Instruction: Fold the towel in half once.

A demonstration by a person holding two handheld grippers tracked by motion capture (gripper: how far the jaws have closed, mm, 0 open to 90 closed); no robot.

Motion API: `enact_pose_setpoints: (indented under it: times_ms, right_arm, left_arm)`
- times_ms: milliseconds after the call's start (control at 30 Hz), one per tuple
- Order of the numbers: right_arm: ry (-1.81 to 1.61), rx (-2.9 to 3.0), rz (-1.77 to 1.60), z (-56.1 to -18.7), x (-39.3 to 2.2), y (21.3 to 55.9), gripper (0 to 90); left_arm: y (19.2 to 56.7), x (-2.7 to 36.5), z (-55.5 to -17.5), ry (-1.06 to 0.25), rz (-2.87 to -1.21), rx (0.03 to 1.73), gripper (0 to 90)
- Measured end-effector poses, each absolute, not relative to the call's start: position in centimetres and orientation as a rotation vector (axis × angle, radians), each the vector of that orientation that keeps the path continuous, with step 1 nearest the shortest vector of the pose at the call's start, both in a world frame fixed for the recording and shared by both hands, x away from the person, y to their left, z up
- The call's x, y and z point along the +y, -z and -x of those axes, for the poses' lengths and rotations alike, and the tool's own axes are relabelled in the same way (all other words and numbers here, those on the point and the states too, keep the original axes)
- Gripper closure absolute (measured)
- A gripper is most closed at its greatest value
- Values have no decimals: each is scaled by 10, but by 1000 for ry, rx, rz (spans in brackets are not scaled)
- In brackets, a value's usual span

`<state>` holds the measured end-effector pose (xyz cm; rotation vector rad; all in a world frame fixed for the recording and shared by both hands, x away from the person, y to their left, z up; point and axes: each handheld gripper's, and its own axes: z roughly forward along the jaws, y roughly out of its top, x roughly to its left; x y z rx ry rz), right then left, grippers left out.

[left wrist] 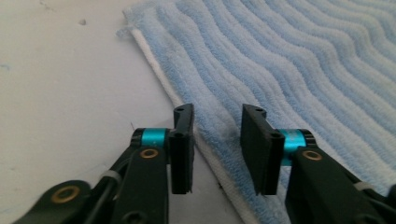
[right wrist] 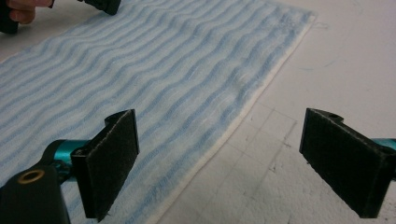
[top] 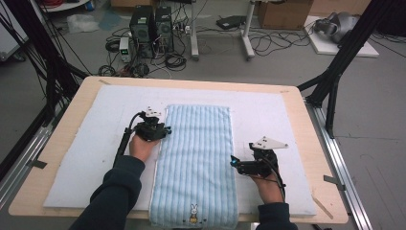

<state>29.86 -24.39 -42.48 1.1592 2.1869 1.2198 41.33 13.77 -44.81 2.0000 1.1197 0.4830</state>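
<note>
A light blue striped towel lies flat and lengthwise on the white mat, its near end with a small bunny hanging over the table's front edge. My left gripper rests at the towel's left edge. In the left gripper view its jaws stand a little apart, with the towel's white hem running between them and not pinched. My right gripper sits at the towel's right edge. Its jaws are wide apart, one over the towel and one over the mat.
A white foam mat covers most of the wooden table. Black frame posts stand at both sides. Beyond the table, computers and cables lie on the floor. The person's other hand shows far off in the right gripper view.
</note>
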Motion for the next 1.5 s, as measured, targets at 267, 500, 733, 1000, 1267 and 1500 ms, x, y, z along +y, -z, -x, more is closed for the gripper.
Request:
enact_pose_setpoints:
  times_ms: [267,500,733,1000,1267,1500]
  right_arm:
    - [-1200,2226,-1212,-326,-235,427,111]
    - [-1105,2266,-1385,-384,-232,431,202]
    - [-1044,2280,-1419,-408,-220,436,391]
    - [-943,2254,-1437,-416,-206,438,611]
    - [-911,2289,-1388,-417,-200,436,868]
    - [-1040,2164,-1362,-421,-204,420,871]
  left_arm:
    - [450,137,-414,-440,-1996,1062,859]
    - [451,140,-415,-412,-1976,1073,861]
    - [451,141,-416,-401,-1965,1080,861]
    - [451,143,-416,-383,-1958,1086,865]
    - [449,148,-420,-367,-1877,1110,872]
    - [421,151,-432,-357,-1775,1107,871]
